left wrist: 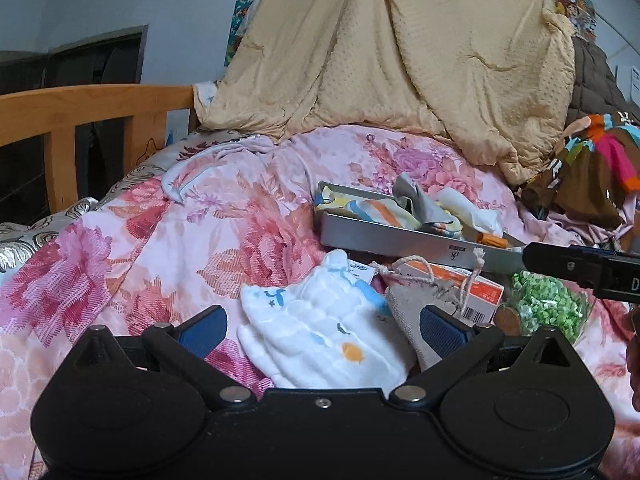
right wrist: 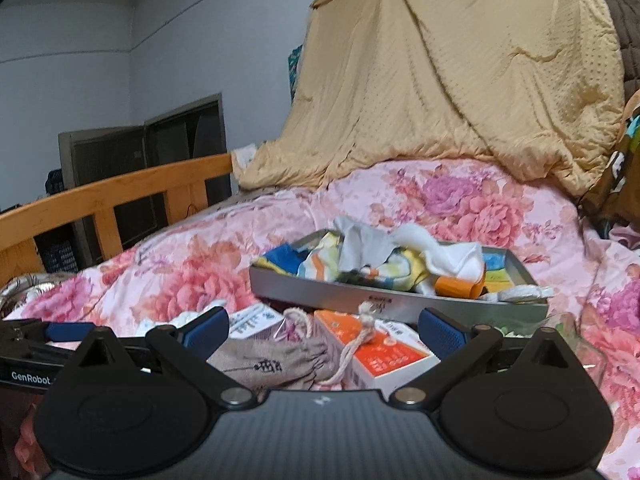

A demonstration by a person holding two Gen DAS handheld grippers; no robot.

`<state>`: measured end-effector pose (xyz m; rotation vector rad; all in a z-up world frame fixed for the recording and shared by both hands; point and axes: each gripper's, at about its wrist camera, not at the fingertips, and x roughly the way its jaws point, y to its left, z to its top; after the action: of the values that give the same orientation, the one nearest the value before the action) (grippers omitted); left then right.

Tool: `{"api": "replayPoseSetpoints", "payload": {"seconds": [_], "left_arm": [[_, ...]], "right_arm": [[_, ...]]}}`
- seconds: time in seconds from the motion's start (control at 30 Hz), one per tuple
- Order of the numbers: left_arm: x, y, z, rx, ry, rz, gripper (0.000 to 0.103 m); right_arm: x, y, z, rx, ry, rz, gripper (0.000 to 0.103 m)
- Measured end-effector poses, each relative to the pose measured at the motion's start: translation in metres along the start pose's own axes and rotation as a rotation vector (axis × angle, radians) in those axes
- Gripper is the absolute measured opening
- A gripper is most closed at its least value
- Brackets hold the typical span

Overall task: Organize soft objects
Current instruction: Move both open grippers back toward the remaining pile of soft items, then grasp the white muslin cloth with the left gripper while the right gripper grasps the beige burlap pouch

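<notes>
Over the white cloth (left wrist: 320,344), the left gripper (left wrist: 322,330) hovers, fingers spread.

Your left gripper (left wrist: 323,330) is a matte black body filling the bottom of the left wrist frame, with two round housings, silver pivot rivets, a small central screw and angled black links carrying ribbed blue finger pads (left wrist: 440,330). Your right gripper (right wrist: 323,330) has the same black build and blue pads, but its centre plate is finely ribbed with a small white mark. At the lower left of the right wrist frame, the other tool's black side shows white "GenRobot" lettering, with reddish skin below it.
</notes>
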<state>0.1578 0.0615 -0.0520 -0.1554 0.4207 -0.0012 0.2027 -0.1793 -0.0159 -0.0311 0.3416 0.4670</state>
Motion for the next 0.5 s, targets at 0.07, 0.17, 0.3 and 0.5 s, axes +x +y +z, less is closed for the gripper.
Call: {"api": "replayPoseSetpoints", "payload": {"seconds": [0.07,0.17,0.3,0.5], "left_arm": [[0.001,0.002,-0.003,0.005,0.001,-0.006,0.102],[0.002,0.006,-0.009,-0.009,0.002,-0.011,0.102],[0.005,0.01,-0.015,-0.017,0.007,-0.018,0.102],[0.006,0.012,-0.018,-0.032,0.01,-0.019,0.102]], "right_arm": [[0.003,0.002,-0.002,-0.007,0.014,0.004,0.103],[0.005,0.004,-0.005,-0.012,0.031,0.009,0.103],[0.007,0.007,-0.007,-0.019,0.044,0.018,0.103],[0.011,0.008,-0.009,-0.021,0.063,0.032,0.103]]}}
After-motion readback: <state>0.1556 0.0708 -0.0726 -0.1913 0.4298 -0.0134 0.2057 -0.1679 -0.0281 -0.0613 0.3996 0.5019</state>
